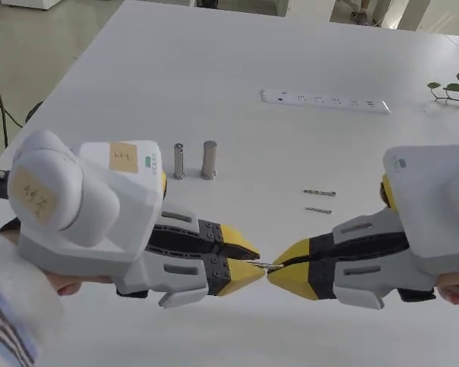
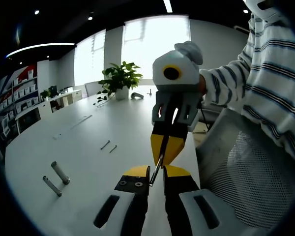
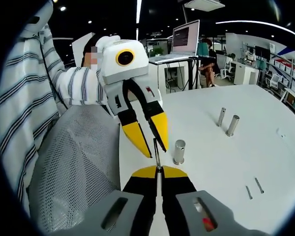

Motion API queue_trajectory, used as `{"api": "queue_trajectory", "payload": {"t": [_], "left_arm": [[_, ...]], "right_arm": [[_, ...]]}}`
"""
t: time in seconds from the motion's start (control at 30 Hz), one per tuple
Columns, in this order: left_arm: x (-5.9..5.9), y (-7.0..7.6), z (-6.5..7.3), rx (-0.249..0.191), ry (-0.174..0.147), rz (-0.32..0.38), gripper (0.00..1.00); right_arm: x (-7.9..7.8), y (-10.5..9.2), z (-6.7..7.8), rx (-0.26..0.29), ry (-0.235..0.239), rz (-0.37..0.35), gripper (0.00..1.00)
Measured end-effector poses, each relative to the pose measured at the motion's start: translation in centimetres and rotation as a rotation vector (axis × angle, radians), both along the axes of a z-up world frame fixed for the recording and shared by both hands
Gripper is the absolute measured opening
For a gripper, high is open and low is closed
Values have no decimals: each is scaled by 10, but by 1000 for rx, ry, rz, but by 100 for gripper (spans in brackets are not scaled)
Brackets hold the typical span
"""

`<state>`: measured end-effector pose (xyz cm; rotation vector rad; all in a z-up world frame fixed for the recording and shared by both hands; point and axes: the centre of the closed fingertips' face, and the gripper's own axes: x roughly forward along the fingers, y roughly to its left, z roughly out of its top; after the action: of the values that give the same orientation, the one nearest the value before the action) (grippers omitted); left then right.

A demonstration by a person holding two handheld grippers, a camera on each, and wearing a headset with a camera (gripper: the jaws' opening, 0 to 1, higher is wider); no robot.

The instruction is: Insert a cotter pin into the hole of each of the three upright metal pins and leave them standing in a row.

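Cotter pin (image 3: 157, 156) sits in the air between our two grippers, above the near part of the table (image 1: 214, 61). Our right gripper (image 3: 159, 172) has its jaws clenched on one end, while our left gripper (image 1: 260, 262) has its jaws spread around the other end without pinching. We judge this a hand-over or re-grip, meant to line the thin pin up for a hole.

The near metal pin (image 3: 179, 151) stands just beside the left jaws. Farther back, the thin metal pin (image 1: 179, 161) and the thick metal pin (image 1: 208, 160) stand upright side by side. Two spare cotter pins (image 1: 320, 193) lie flat to their right, within reach. The holes are too small for us to tell whether any is filled.
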<state>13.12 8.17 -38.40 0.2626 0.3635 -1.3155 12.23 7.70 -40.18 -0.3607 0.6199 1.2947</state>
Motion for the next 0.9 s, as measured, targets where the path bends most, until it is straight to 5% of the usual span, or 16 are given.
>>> {"api": "queue_trajectory", "payload": {"t": [0.1,0.17,0.5,0.9], "left_arm": [[17,9,-1,26,-71,59,25],[22,15,-5,41,-67,77,33],[35,30,-28,142,-58,114,28],[41,28,-38,188,-54,95,22]], "right_arm": [[8,-3,-1,8,-9,-37,0],[11,-5,-2,8,-12,-51,0],[32,-10,-14,-22,-24,-114,0],[42,-7,-28,-111,-74,-71,0]]}}
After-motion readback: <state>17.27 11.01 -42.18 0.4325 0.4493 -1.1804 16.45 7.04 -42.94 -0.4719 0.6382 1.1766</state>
